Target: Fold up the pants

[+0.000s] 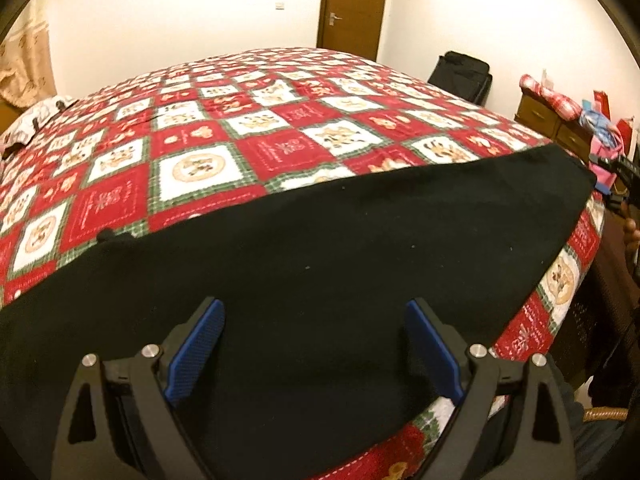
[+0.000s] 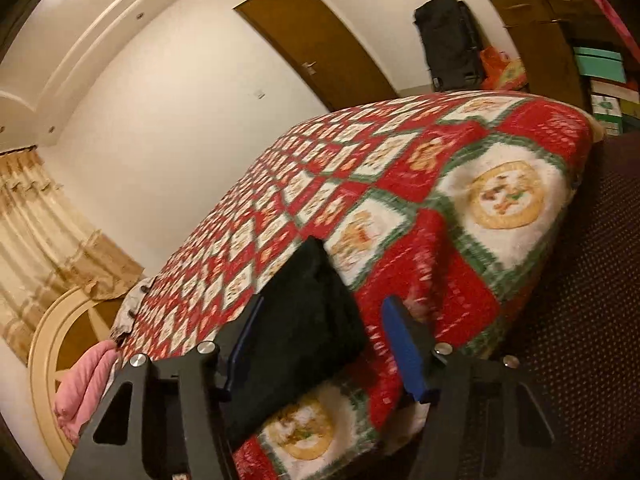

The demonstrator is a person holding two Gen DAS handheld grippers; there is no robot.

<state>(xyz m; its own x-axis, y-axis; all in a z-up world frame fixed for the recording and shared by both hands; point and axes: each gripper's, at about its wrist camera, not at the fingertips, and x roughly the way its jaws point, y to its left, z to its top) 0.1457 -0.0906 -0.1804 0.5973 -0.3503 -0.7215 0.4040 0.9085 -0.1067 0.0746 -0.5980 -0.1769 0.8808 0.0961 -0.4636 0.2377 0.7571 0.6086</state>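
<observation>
The black pants (image 1: 320, 248) lie flat along the near edge of the bed on a red, white and green patchwork quilt (image 1: 200, 152). My left gripper (image 1: 314, 312) is open just above the pants, its blue pads wide apart and holding nothing. In the right wrist view the end of the pants (image 2: 308, 320) lies on the quilt (image 2: 460, 184) near the bed corner. My right gripper (image 2: 320, 308) is open and tilted, with the pants' end between its fingers but not clamped. The right gripper also shows at the far right of the left wrist view (image 1: 624, 168).
A brown door (image 1: 354, 8) stands behind the bed. A black bag (image 1: 460, 76) leans on the wall. A wooden dresser (image 1: 548, 116) with clothes on it stands at the right. A pink pillow (image 2: 84, 388) and a curved headboard (image 2: 52, 360) are at the far end. Dark carpet (image 2: 592, 280) lies beside the bed.
</observation>
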